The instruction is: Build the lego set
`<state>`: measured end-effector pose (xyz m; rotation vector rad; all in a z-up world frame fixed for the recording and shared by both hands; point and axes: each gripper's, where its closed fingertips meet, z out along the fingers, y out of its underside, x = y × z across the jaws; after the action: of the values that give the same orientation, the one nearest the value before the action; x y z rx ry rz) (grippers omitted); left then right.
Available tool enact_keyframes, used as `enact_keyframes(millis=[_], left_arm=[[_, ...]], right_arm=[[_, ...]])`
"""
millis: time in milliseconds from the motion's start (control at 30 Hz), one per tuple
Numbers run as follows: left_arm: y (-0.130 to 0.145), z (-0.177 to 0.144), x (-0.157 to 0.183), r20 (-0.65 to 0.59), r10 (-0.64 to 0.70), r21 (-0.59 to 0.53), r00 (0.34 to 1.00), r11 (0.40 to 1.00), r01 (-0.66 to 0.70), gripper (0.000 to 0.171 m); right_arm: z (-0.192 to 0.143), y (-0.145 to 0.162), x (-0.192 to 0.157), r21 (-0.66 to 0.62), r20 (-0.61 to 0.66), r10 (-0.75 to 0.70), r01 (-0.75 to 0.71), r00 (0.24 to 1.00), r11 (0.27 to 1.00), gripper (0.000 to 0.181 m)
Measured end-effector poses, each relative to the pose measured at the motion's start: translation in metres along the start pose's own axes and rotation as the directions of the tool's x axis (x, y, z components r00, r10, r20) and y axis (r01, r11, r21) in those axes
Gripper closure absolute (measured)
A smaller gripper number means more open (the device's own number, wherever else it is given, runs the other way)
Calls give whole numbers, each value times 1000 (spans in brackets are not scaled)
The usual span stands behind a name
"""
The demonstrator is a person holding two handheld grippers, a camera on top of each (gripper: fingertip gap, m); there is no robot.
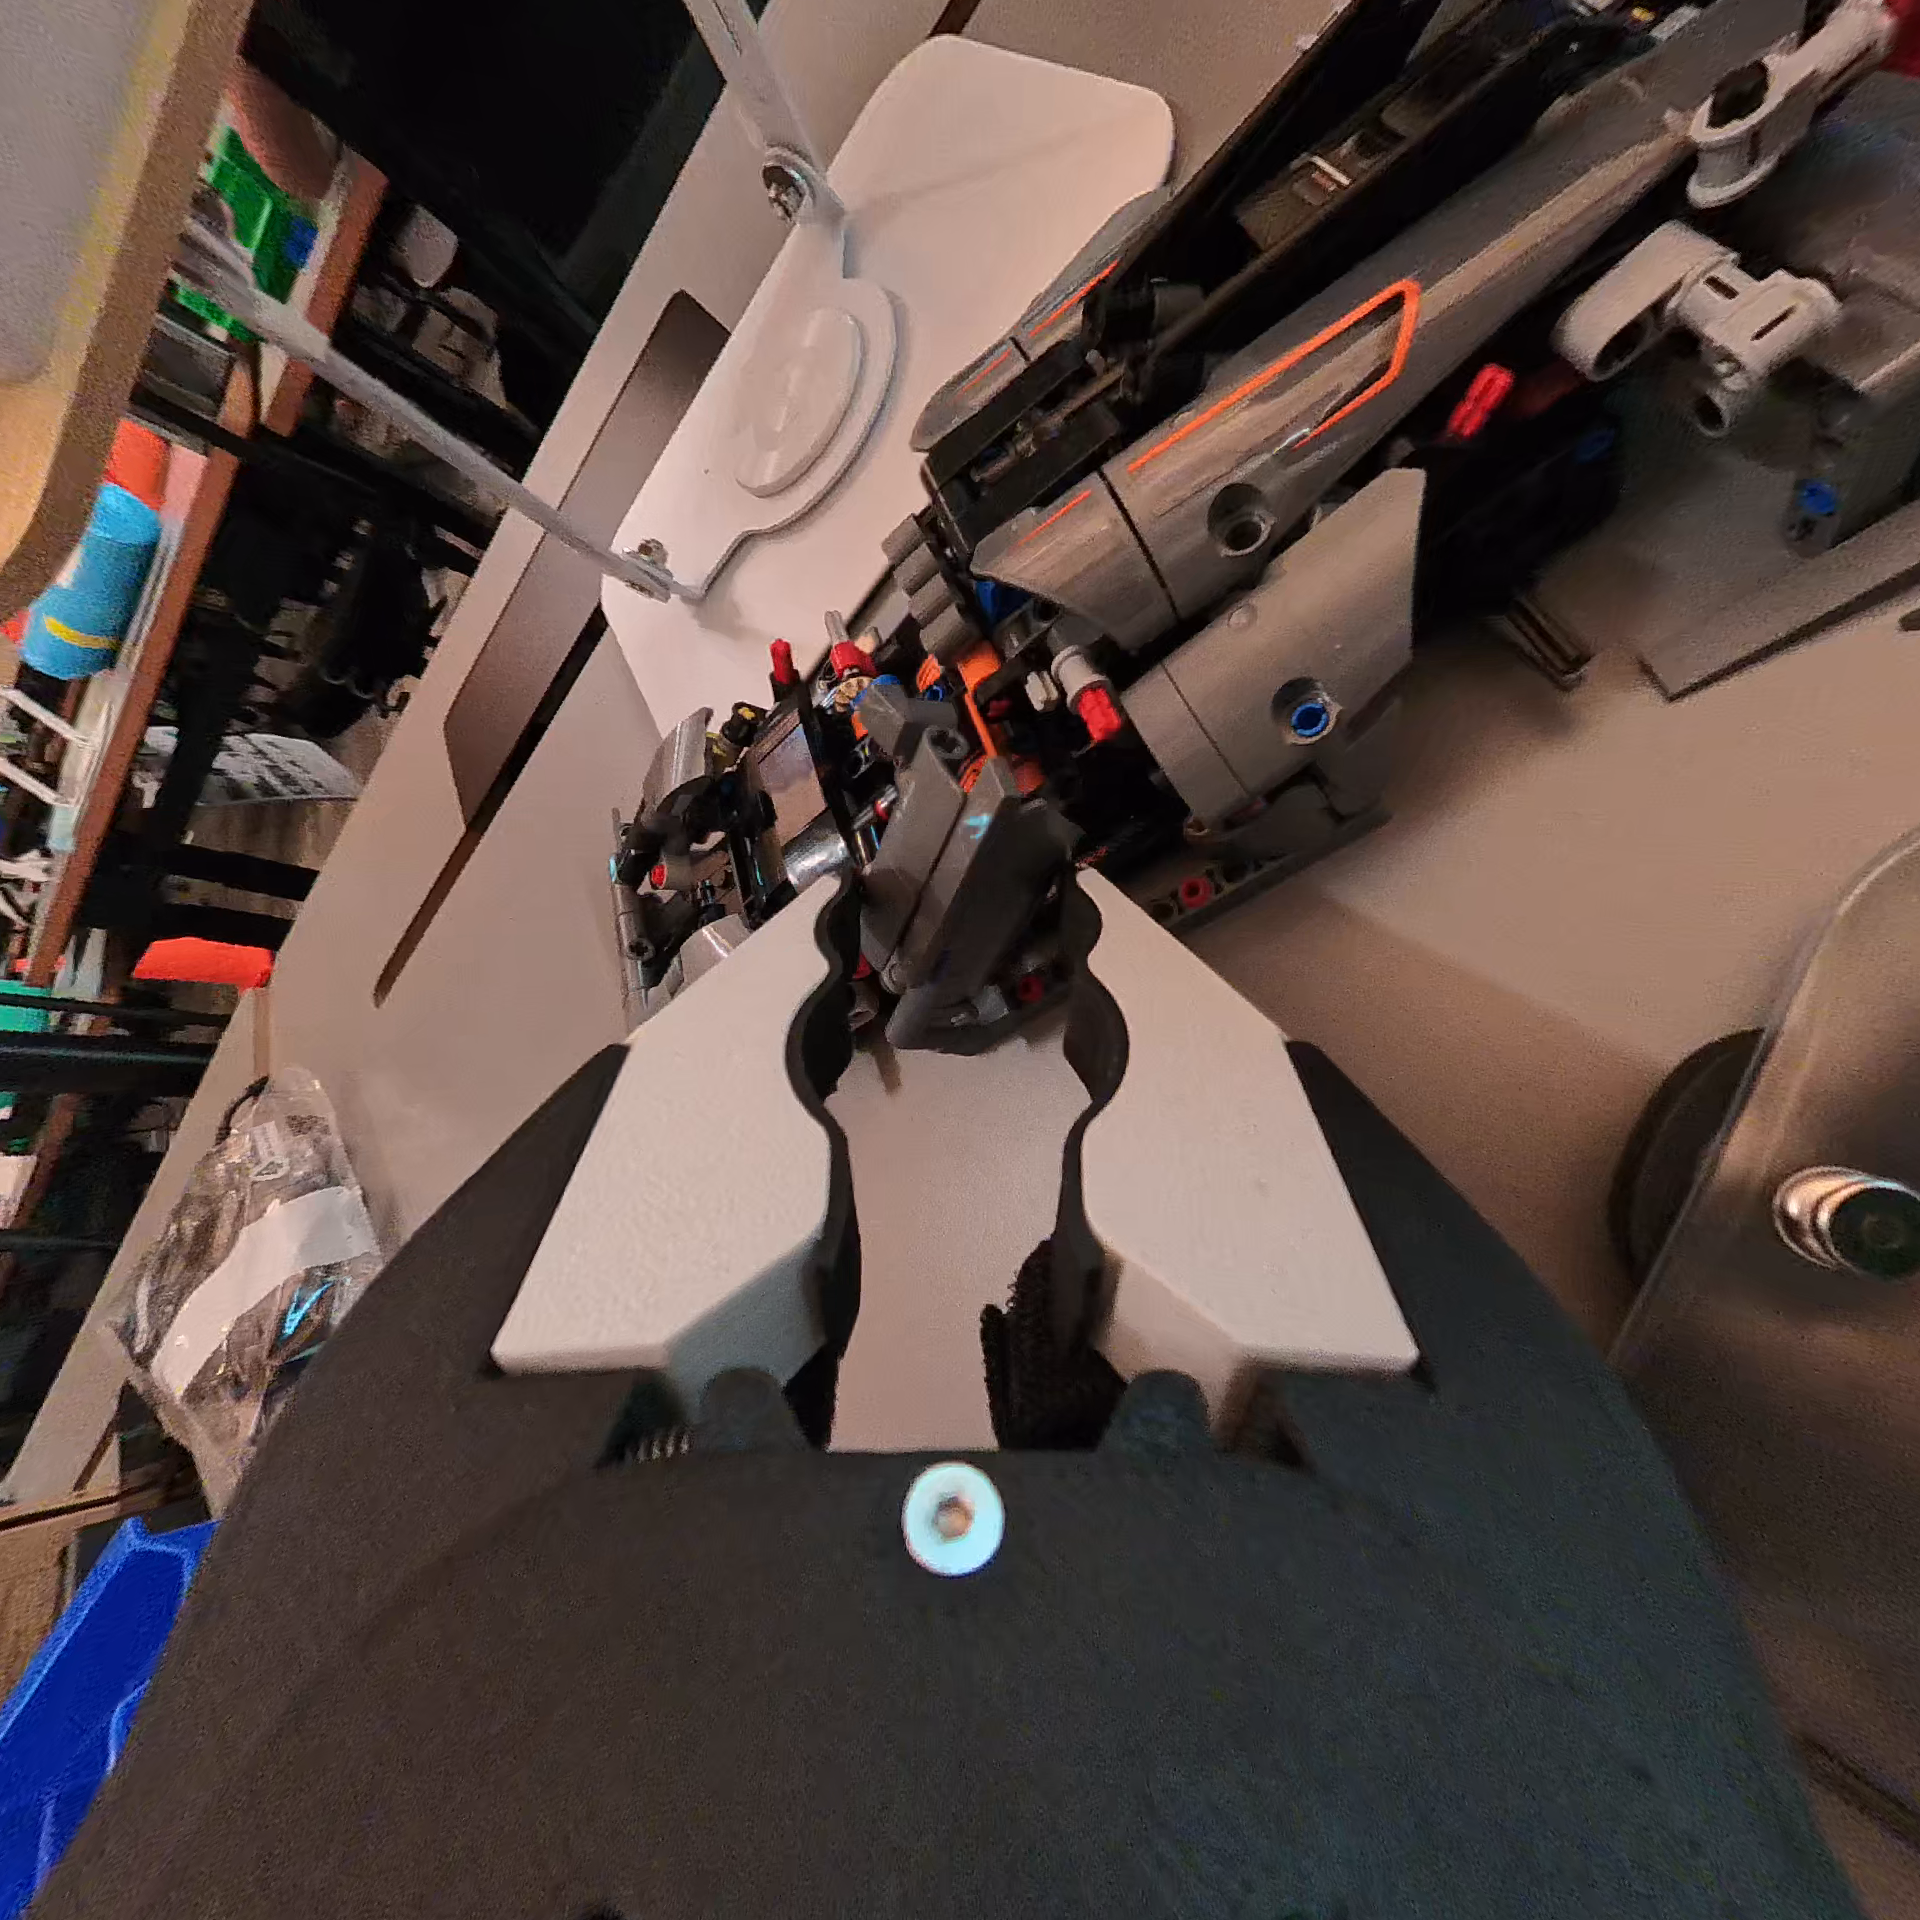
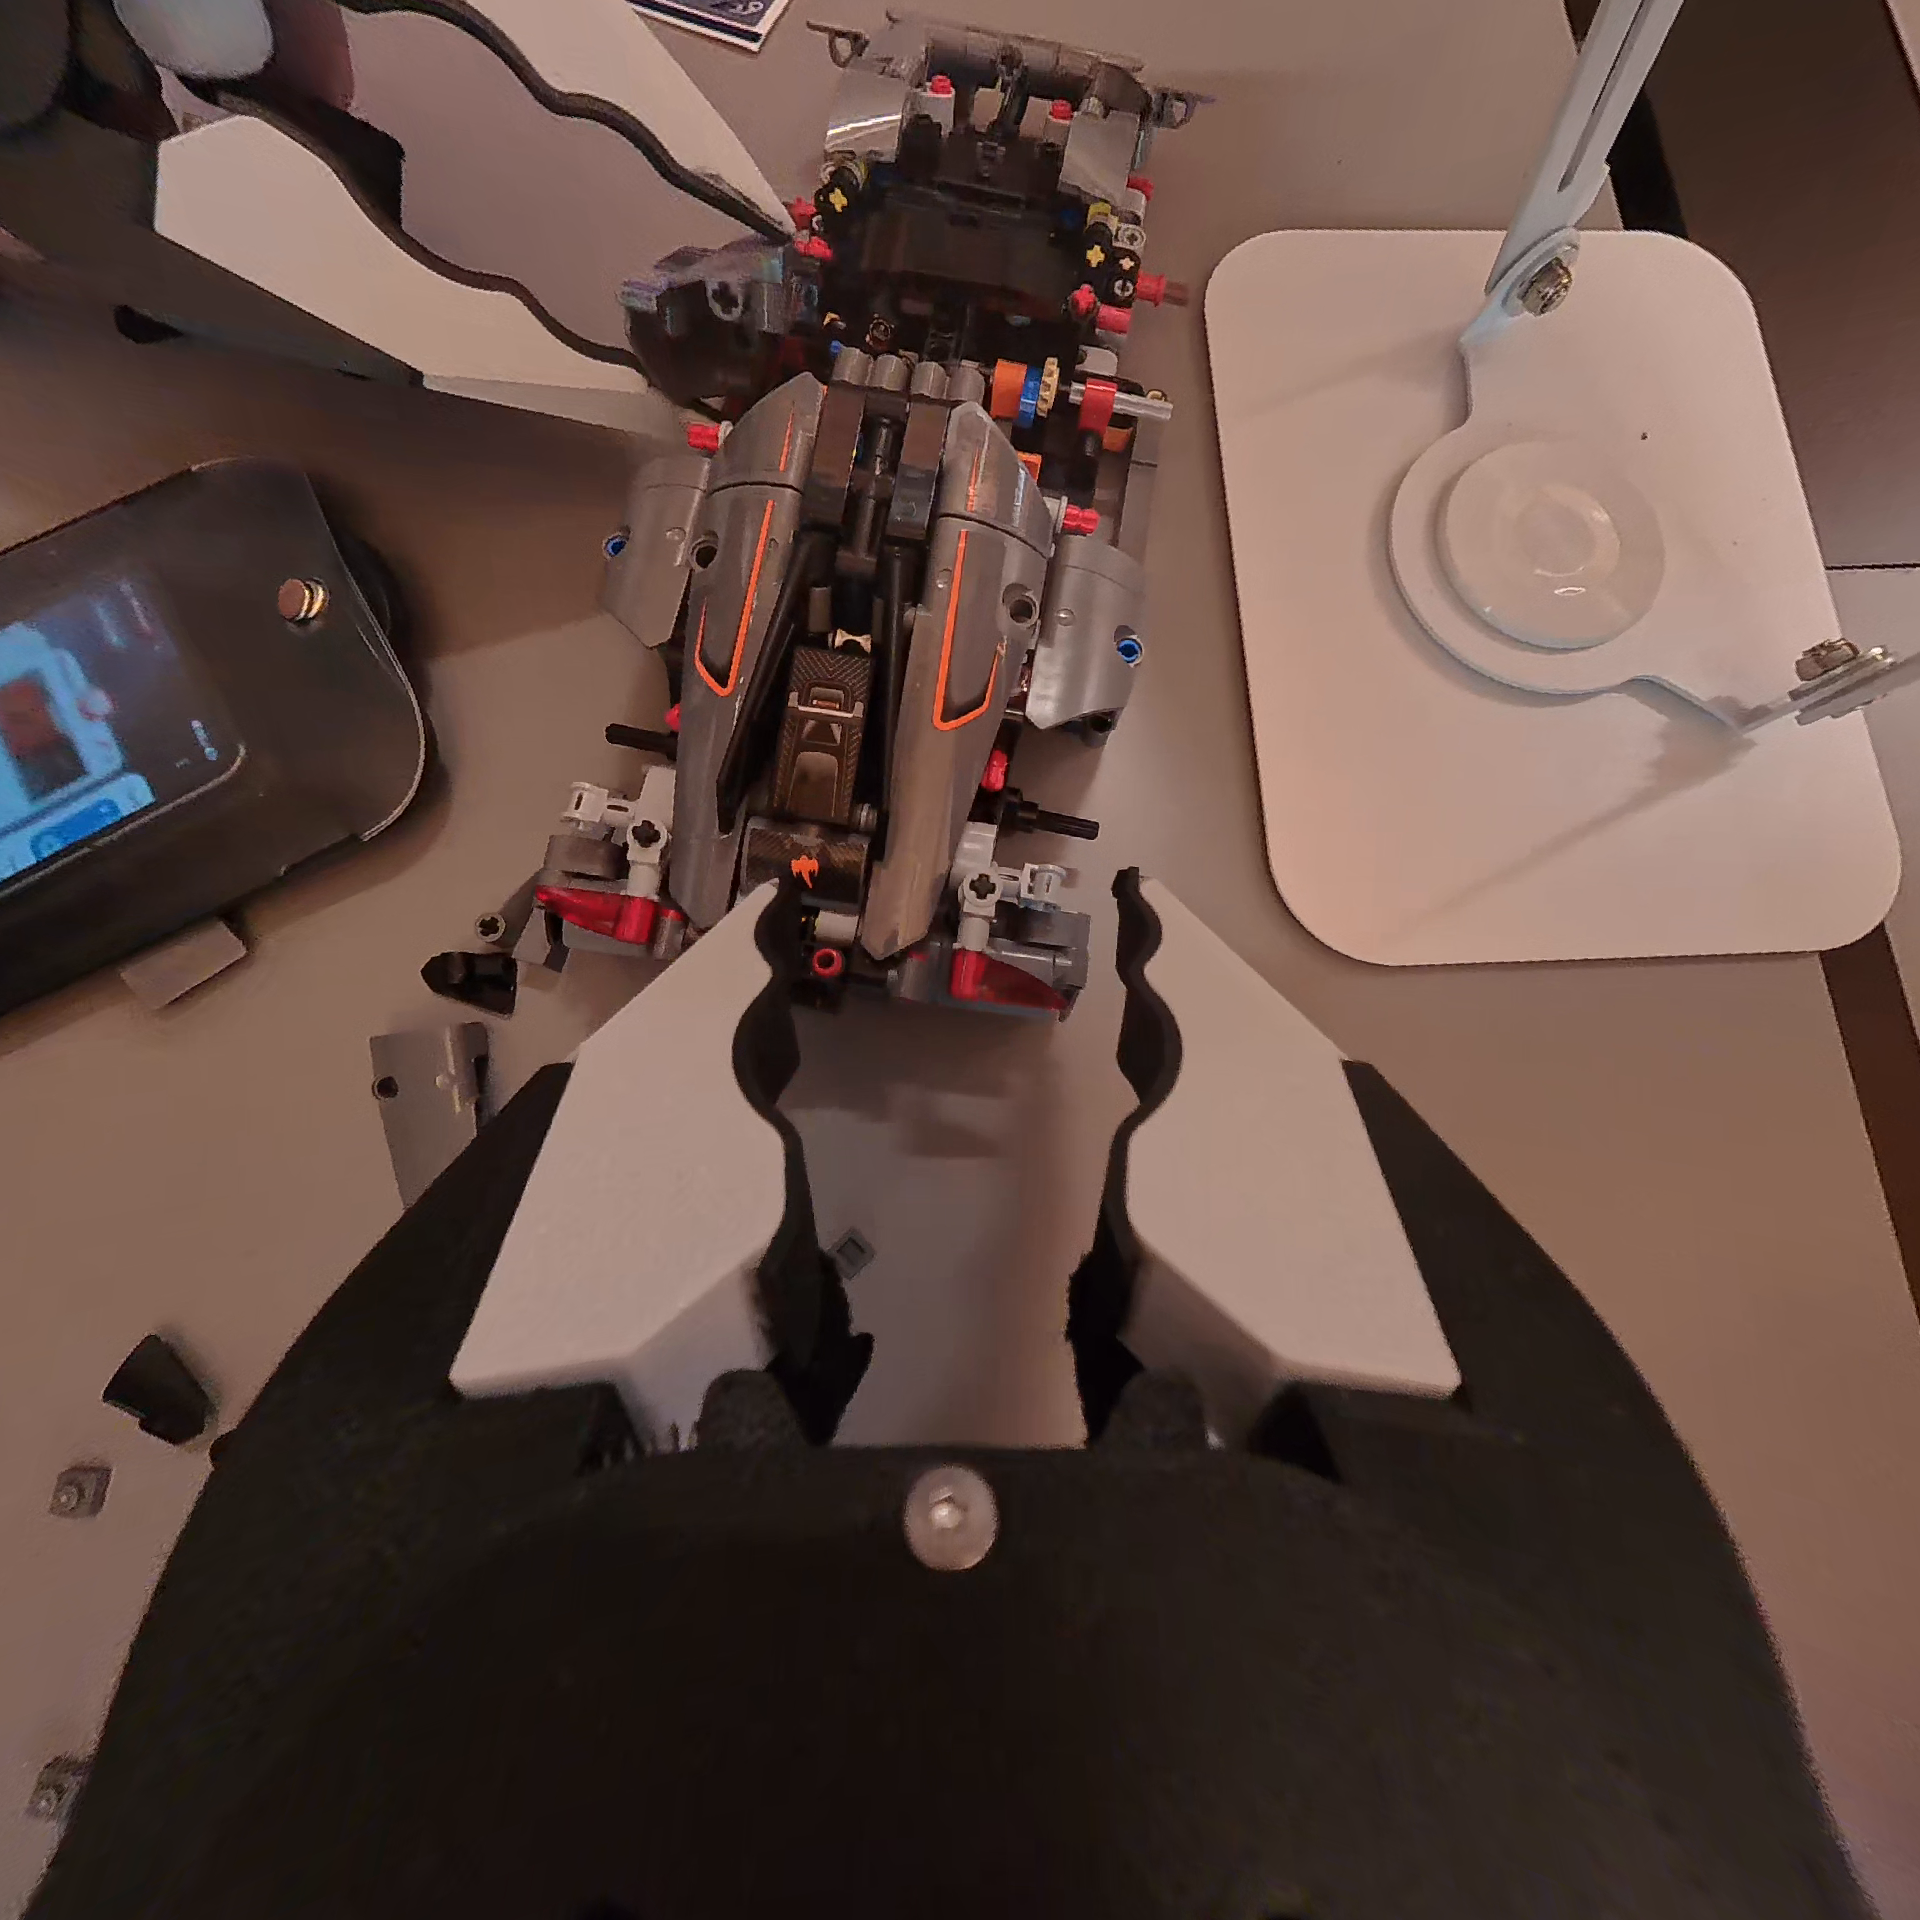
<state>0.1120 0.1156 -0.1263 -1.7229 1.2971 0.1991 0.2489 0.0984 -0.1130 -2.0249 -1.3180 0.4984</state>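
My left gripper (image 1: pixel 951 971) has its jaws closed on a dark grey panel piece (image 1: pixel 956 862) at the car model (image 2: pixel 883 582) on the surface (image 2: pixel 1039 1143), my right gripper (image 2: pixel 945 914) gapes empty; the model looks rigid but snap-fragile, so I'd brace its chassis.

No writing can be read; the phone (image 2: pixel 156 717) screen is blurred.
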Motion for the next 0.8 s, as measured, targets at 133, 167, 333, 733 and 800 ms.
enact_keyframes(millis=[133, 167, 333, 733, 800], left_arm=[[2, -3, -6, 11, -71, 9, 997, 997, 71, 140], [3, -3, -7, 7, -86, 9, 996, 996, 86, 140], [9, -4, -13, -26, -151, 13, 988, 988, 151, 140], [16, -3, -21, -78, -234, 18, 969, 972, 236, 139], [16, -3, -21, -76, -229, 15, 970, 973, 231, 139]], right_arm=[[-2, 0, 1, -3, -6, -3, 3, 1000, 1000, 122], [-2, 0, 1, 0, -5, -2, 2, 1000, 1000, 122], [-3, -1, 2, 3, -7, -1, 2, 1000, 1000, 122], [1, 2, 0, -17, -1, -12, 12, 1000, 1000, 122], [1, 2, 0, -17, 0, -10, 10, 1000, 1000, 122]])
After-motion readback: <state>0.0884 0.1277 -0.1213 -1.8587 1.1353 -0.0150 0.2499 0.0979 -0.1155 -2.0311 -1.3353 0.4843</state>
